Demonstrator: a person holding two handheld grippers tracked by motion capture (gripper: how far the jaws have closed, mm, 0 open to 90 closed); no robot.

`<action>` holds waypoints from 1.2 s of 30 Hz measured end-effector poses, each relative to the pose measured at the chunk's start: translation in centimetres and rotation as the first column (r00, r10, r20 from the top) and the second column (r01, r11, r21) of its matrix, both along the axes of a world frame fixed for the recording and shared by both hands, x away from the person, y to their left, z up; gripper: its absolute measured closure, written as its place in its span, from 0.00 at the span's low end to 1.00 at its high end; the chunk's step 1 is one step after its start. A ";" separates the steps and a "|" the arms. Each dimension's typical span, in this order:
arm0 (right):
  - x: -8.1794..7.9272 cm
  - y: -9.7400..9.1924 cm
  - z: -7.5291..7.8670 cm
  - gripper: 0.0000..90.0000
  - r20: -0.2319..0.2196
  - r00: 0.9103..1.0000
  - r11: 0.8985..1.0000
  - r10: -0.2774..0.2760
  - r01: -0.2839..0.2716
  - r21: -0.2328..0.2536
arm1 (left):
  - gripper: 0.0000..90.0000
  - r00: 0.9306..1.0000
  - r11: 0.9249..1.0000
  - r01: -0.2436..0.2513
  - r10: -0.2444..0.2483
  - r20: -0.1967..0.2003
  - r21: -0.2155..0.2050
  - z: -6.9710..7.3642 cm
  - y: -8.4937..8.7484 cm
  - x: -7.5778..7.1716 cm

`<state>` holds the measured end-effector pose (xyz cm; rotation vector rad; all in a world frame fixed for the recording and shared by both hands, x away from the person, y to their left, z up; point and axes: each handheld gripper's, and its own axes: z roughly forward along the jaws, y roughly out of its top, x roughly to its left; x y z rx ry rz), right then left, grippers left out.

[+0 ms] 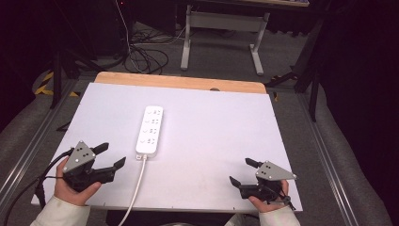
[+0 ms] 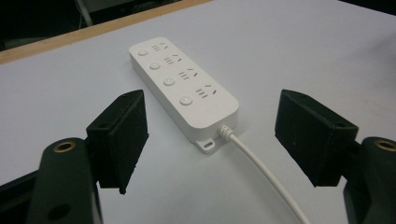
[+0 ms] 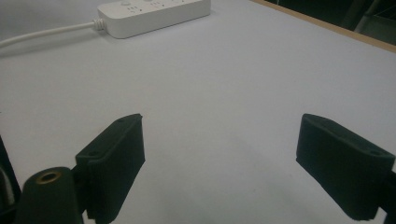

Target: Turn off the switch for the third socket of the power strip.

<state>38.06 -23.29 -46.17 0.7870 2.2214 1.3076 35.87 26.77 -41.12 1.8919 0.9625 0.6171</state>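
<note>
White power strip (image 1: 149, 131) with white cord (image 1: 137, 185), small grey socket marks and round white buttons. Table top (image 1: 211, 141) was plain pale white-grey, light wood edge (image 1: 179, 82) along far side. Left gripper (image 1: 113, 156) and right gripper (image 1: 239, 171) were black, each with grey three-cornered plate dotted with dark holes. Sleeves (image 1: 61, 213) off-white. Floor (image 1: 226, 52) grey; yellow-black striped tape (image 1: 44, 84) at far left.

Power strip (image 1: 150, 131) on table (image 1: 211, 141), left of centre; cord (image 1: 135, 188) runs off near edge.
</note>
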 end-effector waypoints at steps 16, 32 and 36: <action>0.0 0.0 0.0 0.17 0.000 1.000 1.000 0.005 -0.005 0.000 | 0.34 0.999 0.999 0.034 -0.034 -0.002 0.016 1.6 -1.4 3.0; 0.0 0.1 0.0 0.17 -0.001 1.000 1.000 0.011 -0.011 0.006 | 0.37 0.999 1.000 0.018 -0.018 -0.039 0.007 2.3 -1.9 6.3; 0.0 0.1 -0.1 0.17 -0.001 1.000 1.000 0.012 -0.012 0.006 | 0.37 0.999 1.000 0.003 -0.003 -0.041 0.016 2.4 -2.0 7.1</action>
